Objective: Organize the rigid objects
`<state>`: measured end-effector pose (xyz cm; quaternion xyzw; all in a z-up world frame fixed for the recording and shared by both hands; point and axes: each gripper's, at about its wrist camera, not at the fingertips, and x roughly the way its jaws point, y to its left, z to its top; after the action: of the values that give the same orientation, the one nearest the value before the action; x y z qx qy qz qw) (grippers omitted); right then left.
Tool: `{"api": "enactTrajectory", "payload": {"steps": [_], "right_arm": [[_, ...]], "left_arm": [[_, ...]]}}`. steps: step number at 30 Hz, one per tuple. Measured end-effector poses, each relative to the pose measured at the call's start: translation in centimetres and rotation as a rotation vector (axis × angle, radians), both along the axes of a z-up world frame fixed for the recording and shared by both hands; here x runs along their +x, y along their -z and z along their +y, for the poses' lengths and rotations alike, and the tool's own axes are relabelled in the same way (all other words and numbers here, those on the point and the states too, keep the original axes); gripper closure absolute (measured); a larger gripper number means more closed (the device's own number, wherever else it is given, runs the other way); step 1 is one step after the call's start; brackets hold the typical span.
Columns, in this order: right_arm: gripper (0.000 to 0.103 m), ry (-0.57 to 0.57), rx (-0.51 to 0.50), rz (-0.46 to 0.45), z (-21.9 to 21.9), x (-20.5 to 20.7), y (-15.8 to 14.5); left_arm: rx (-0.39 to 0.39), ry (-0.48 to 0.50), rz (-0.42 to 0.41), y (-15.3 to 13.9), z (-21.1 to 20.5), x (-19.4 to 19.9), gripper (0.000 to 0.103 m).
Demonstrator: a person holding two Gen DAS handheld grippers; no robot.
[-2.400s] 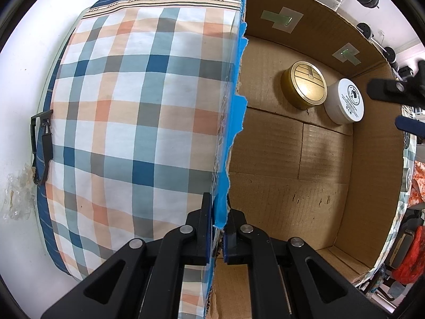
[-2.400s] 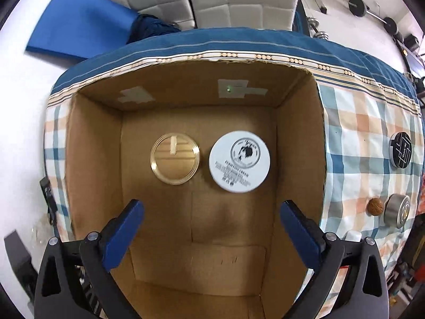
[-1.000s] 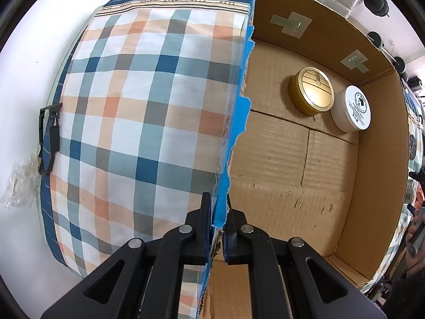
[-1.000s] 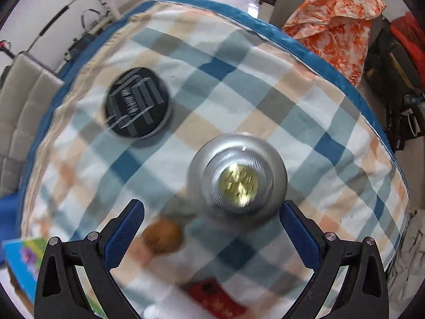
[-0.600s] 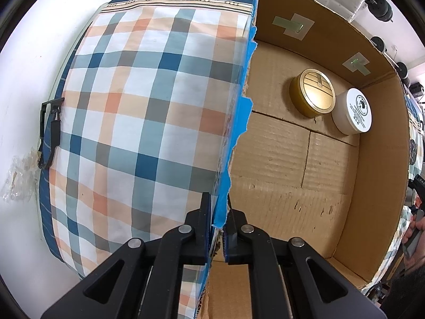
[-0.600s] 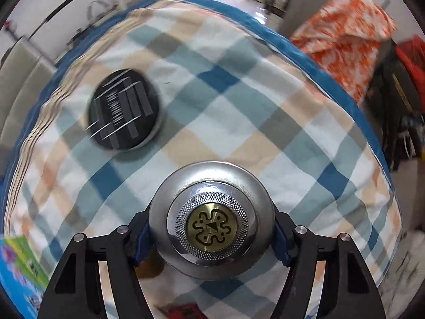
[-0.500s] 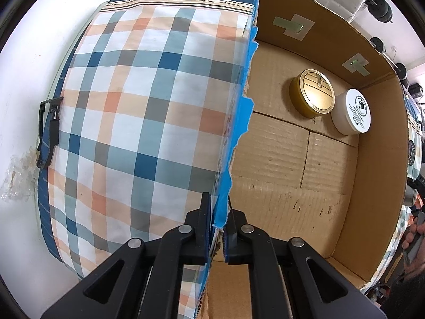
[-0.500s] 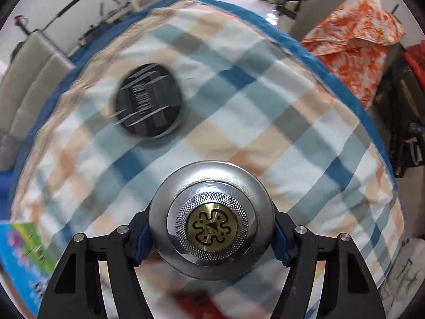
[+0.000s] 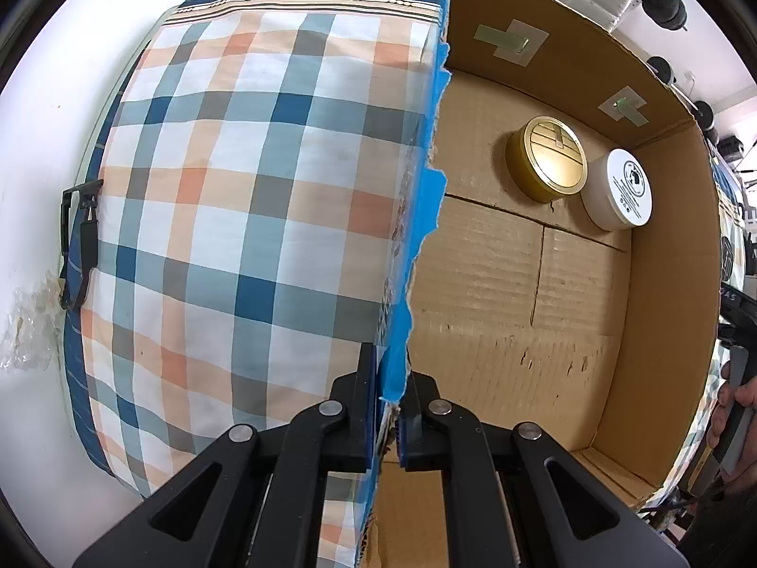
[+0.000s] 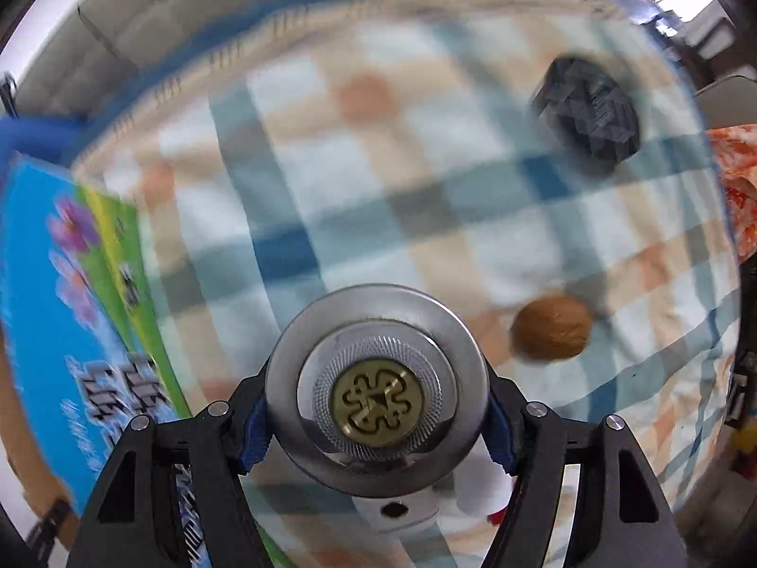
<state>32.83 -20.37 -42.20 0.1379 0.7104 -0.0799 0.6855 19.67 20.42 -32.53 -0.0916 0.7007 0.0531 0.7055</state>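
Note:
My left gripper [image 9: 389, 407] is shut on the blue-taped left wall of the cardboard box [image 9: 657, 293]. Inside the box, at its far end, a gold round tin [image 9: 549, 165] and a white round tin [image 9: 622, 194] stand side by side. My right gripper [image 10: 378, 419] is shut on a silver round tin [image 10: 376, 395] with a gold emblem, held above the plaid bedspread [image 10: 426, 199]. A black round tin [image 10: 589, 113] lies at the far right and a brown walnut-like ball [image 10: 551, 333] lies just right of the silver tin.
The box's printed blue and green outer wall [image 10: 71, 307] is at the left of the right wrist view. A white bottle-like thing [image 10: 402, 513] lies under the held tin. A black buckle strap [image 9: 78, 246] hangs at the bed's left edge. The view is blurred by motion.
My right gripper, shut on the silver tin, has lifted it and swung left toward the box; the black tin now sits at the far right. The left gripper still holds the box wall.

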Motion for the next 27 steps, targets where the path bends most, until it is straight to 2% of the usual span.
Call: {"api": "enactTrajectory", "payload": {"steps": [5,12,18,27], "right_arm": [[0.027,-0.027,0.035,0.044,0.1,-0.1,-0.2],[0.027,-0.033,0.067,0.17,-0.8,0.8,1.0],[0.03,-0.038,0.042,0.125,-1.6,1.2,0.6],[0.03,-0.054,0.064,0.049,0.0,-0.2,-4.9]], "left_arm": [[-0.01,-0.001,0.002,0.2,0.2,0.0,0.099],[-0.012,-0.006,0.0,0.2,0.1,0.0,0.099],[-0.012,-0.003,0.0,0.1,0.0,-0.1,0.099],[-0.014,0.0,0.0,0.1,0.1,-0.1,0.099]]}}
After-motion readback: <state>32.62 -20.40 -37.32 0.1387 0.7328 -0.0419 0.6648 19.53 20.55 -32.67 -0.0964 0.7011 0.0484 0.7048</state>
